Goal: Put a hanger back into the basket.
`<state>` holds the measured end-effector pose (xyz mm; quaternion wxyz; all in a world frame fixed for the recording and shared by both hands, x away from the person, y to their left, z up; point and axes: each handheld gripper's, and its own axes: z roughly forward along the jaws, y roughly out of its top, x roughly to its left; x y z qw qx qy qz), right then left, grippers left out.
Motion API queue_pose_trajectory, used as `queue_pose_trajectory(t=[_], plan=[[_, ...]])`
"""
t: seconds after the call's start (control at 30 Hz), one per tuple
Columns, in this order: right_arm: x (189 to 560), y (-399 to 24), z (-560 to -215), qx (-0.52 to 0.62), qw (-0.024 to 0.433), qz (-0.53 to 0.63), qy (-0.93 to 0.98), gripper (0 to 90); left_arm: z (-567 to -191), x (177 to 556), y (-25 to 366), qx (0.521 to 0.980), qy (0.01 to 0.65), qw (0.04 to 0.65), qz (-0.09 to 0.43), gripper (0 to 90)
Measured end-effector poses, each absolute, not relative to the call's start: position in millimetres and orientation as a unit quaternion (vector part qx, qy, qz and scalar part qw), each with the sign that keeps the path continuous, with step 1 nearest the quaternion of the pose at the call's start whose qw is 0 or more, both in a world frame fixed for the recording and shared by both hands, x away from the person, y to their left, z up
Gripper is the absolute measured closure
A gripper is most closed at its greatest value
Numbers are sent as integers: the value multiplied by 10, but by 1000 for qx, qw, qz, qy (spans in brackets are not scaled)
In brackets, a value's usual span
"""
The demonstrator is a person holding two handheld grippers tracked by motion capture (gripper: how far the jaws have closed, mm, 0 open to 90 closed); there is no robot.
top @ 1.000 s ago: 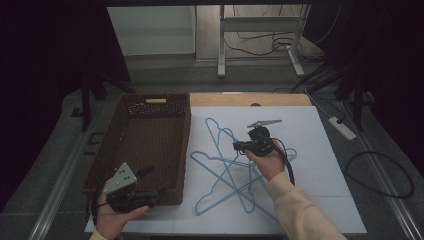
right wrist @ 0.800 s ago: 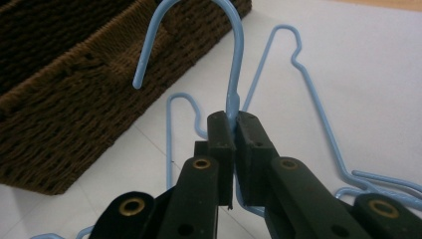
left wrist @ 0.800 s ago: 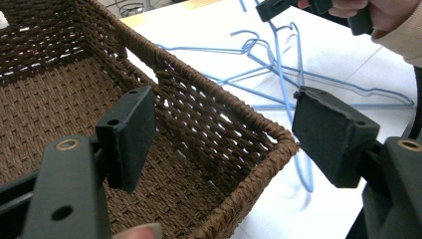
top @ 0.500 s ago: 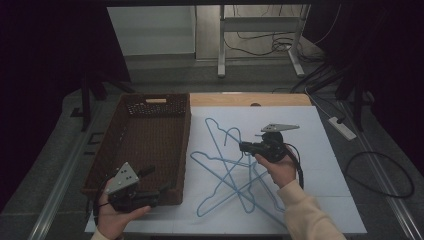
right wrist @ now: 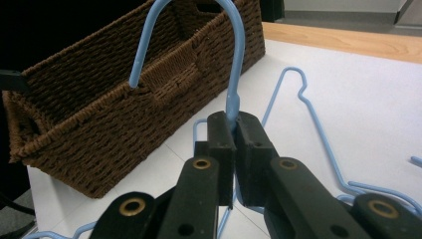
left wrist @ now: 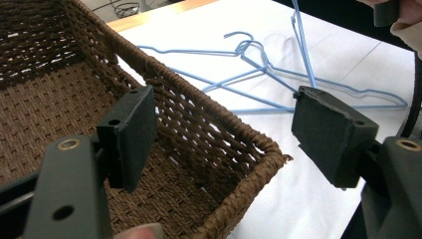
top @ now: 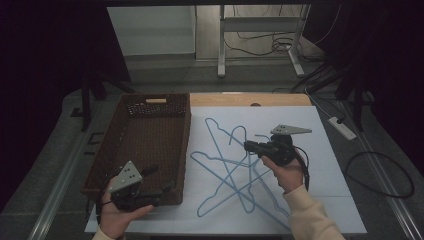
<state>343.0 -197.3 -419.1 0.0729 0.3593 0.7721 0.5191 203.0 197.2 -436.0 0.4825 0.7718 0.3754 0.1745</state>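
Several blue wire hangers (top: 223,165) lie tangled on the white table cover (top: 325,175). My right gripper (top: 248,146) is over the right part of the pile. Its jaws are shut on the neck of one blue hanger (right wrist: 234,59), whose hook curves up above my right gripper (right wrist: 234,130). A brown wicker basket (top: 186,135) stands left of the pile, with nothing in it. My left gripper (top: 160,180) is open at the basket's near right corner. In the left gripper view, the left gripper (left wrist: 229,129) straddles the basket rim (left wrist: 199,94) with nothing between the pads.
A bare wooden strip (top: 240,99) runs along the table's far edge. A power strip (top: 342,127) and a looped cable (top: 382,175) lie on the floor to the right. A desk frame's legs (top: 221,45) stand beyond the table.
My right gripper has moved to the right and a little up, keeping hold of the hanger and dragging it along. The left gripper has stayed in place.
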Motion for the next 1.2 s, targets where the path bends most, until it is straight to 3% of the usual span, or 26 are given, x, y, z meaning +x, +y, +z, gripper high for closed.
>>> queue_pose_trajectory(t=[0.3, 0.83, 1.2], plan=[[3364, -1982, -4074, 353, 83, 531, 766, 866, -4320, 2099, 1805, 782, 370, 479, 150, 283], [3228, -1918, -3947, 341, 99, 534, 767, 866, -4237, 2390, 1042, 820, 337, 454, 88, 299], [3167, -1848, -3923, 336, 96, 535, 769, 866, -4323, 2550, 755, 836, 330, 435, 55, 337]])
